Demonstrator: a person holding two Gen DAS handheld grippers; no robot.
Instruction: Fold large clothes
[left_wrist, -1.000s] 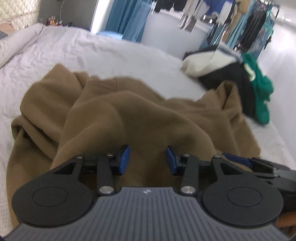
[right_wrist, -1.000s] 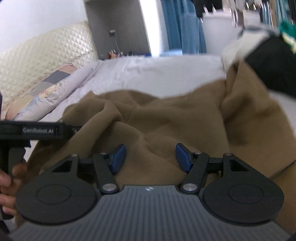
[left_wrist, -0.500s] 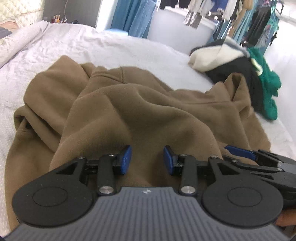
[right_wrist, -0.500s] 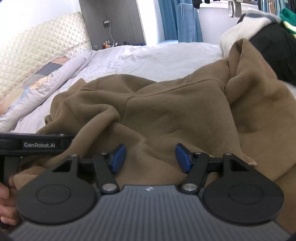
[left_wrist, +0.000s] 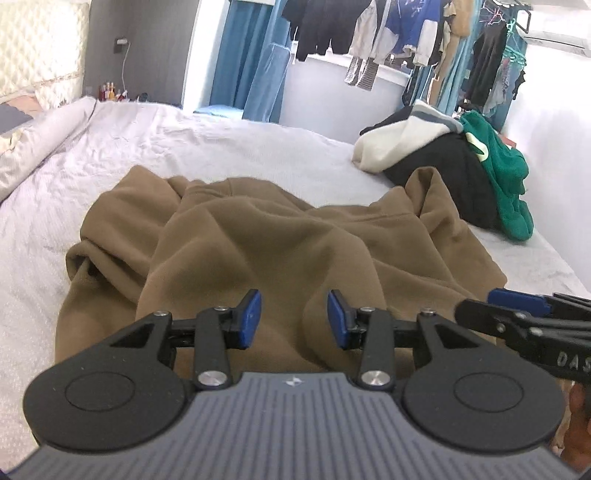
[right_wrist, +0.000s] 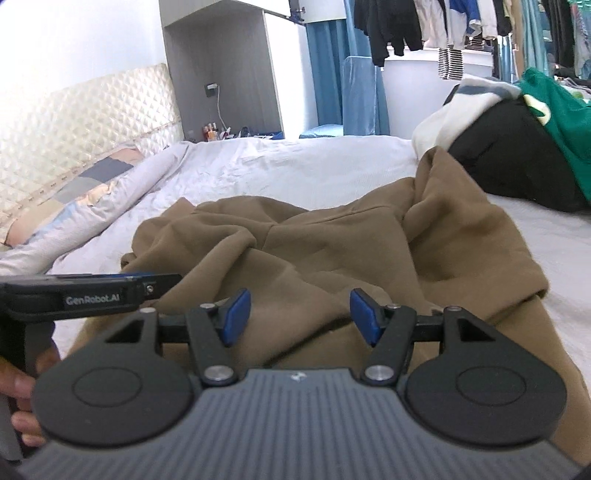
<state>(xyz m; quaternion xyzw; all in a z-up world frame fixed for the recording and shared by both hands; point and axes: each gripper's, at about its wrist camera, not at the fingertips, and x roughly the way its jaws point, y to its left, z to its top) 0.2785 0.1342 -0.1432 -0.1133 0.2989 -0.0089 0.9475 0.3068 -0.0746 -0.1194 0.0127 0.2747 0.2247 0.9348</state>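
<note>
Sprawling across the middle of both views, a brown sweatshirt (left_wrist: 258, 236) of thick, soft fleece lies crumpled in rounded folds on the bed (left_wrist: 221, 147), whose pale sheet is finely wrinkled. At upper right sits a heap of clothes (left_wrist: 454, 158) — cream, black, fuzzy green. The left gripper (left_wrist: 294, 318) and the right gripper (right_wrist: 300, 316) hover over the near edge — jaws partly open, blue pads apart, gripping nothing.

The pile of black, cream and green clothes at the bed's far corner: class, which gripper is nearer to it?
Right. The right gripper is over the brown garment's side nearest the pile; the left gripper is farther away.
</note>
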